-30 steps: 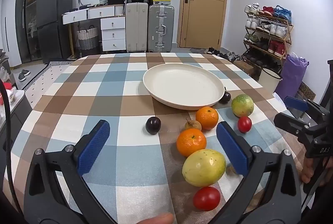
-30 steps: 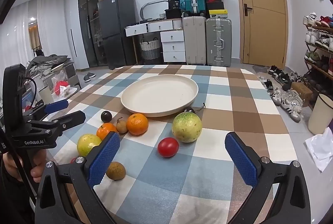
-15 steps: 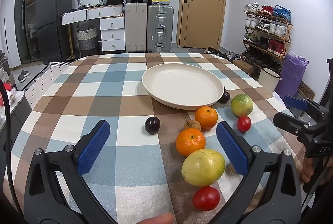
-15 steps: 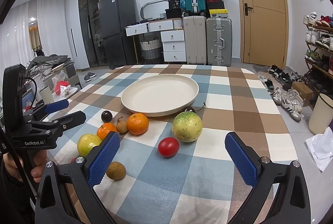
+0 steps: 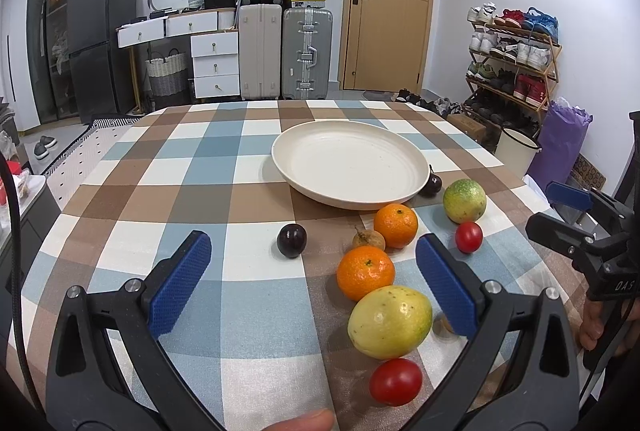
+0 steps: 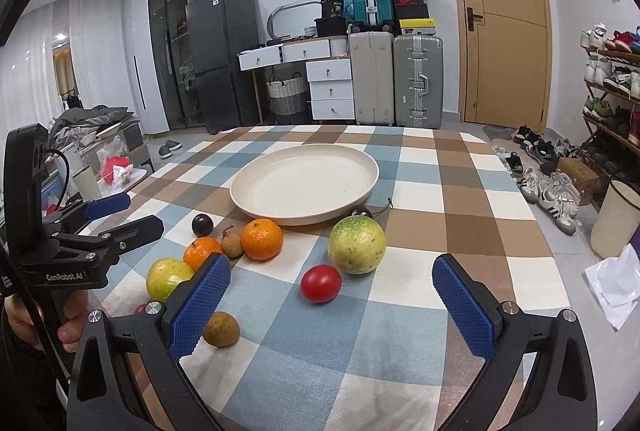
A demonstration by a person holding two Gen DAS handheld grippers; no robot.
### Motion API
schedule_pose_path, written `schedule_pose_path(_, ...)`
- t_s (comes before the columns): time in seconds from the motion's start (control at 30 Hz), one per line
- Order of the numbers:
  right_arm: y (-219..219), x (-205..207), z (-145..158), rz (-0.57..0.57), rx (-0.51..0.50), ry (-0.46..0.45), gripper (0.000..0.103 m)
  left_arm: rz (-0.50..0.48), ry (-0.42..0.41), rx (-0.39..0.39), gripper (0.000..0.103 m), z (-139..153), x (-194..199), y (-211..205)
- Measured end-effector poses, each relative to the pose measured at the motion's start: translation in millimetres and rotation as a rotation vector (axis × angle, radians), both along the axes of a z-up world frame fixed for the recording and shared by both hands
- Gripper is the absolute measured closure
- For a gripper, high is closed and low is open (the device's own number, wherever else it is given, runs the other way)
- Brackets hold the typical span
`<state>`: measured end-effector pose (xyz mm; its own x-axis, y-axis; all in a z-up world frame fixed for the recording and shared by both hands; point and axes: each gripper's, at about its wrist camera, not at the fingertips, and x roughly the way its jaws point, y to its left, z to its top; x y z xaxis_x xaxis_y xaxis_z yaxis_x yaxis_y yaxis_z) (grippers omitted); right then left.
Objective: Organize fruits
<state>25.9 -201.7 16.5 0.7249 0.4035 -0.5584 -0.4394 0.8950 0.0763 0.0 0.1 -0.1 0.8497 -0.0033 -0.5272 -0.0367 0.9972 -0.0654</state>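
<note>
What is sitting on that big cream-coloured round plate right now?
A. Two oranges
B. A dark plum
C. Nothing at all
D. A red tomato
C: the big cream-coloured round plate is bare in both views, while the two oranges, the red tomato and the dark plum all lie on the checked tablecloth in front of it.

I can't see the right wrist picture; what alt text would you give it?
Open blue-padded tongs hover over a checked table, holding nothing. Ahead lies loose fruit: a red tomato, a green-yellow fruit, oranges. An empty cream plate sits behind them. At the left, a hand holds a second pair of tongs.
</note>
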Motion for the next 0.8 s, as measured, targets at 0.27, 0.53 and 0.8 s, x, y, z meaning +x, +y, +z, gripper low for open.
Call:
schedule_pose_path(0.27,0.1,-0.3,1.9,0.003,-0.001,0.003,0.000,0.000,0.001,0.000,0.001,-0.1,0.2,0.0)
schedule_pose_path(0.53,1.4,-0.8,3.3,0.005,-0.001,0.008,0.000,0.000,-0.001,0.001,0.001,0.0,0.0,0.0)
schedule_pose_path(0.8,1.1,-0.7,3.8,0.004,0.001,0.010,0.000,-0.001,-0.001,0.005,0.001,0.1,1.2,-4.5)
